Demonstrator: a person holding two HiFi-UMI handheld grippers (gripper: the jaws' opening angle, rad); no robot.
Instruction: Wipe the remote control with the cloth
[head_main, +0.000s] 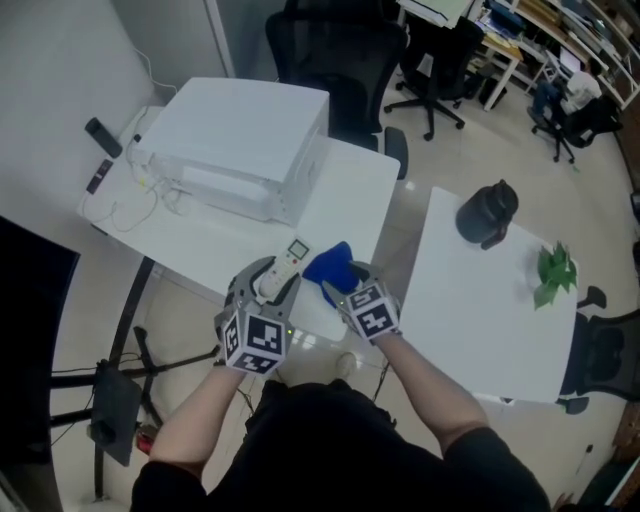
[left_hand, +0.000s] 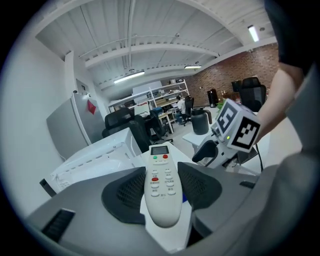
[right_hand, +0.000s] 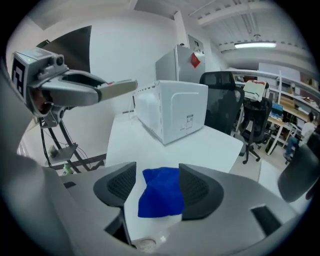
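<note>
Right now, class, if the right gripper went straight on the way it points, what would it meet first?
The blue cloth, already lying between the open jaws of the right gripper. Past it comes bare table, then probably the white box, though depth is hard to judge.

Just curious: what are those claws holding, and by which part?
Left gripper: the remote control, by its lower half. Right gripper: nothing gripped; the blue cloth lies between its open jaws.

Left grey plastic gripper and right grey plastic gripper each carry a black-and-white marker cube, mid-frame. Person's in a black short-sleeved top, bottom centre.
</note>
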